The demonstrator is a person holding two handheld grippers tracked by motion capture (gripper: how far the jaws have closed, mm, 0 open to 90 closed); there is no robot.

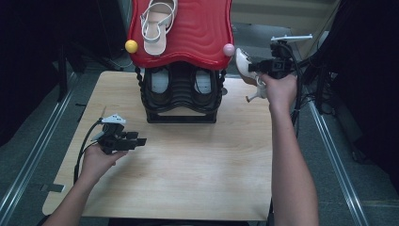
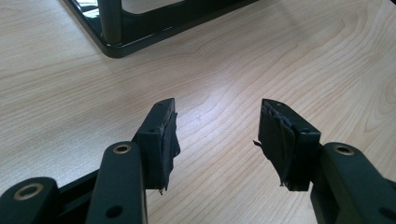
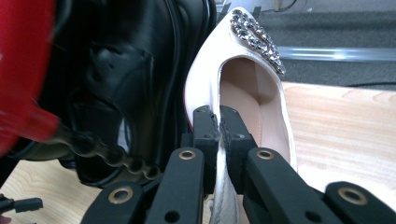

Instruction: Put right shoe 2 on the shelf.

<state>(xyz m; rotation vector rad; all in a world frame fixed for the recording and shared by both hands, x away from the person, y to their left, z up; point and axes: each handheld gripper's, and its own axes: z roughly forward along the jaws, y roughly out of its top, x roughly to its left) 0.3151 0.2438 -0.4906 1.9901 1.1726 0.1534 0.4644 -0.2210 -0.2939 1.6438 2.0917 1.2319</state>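
Observation:
My right gripper (image 1: 258, 66) is shut on the side wall of a white high-heeled shoe (image 1: 243, 65), lifted in the air right of the rack's red top shelf (image 1: 197, 33). In the right gripper view the white high-heeled shoe (image 3: 243, 93) has a rhinestone buckle on its toe and my right gripper (image 3: 218, 135) pinches its edge. A white strappy sandal (image 1: 157, 21) lies on the red shelf. Another pair of shoes (image 1: 160, 81) sits on the black lower shelf. My left gripper (image 1: 139, 140) rests low over the table at the left, open and holding nothing, as does my left gripper (image 2: 217, 135) in its own view.
The shoe rack (image 1: 181, 101) stands at the back middle of the wooden table (image 1: 188, 165). A yellow knob (image 1: 131, 46) and a pink knob (image 1: 228, 49) cap the red shelf's front corners. Metal rails (image 1: 329, 141) run along the floor on both sides.

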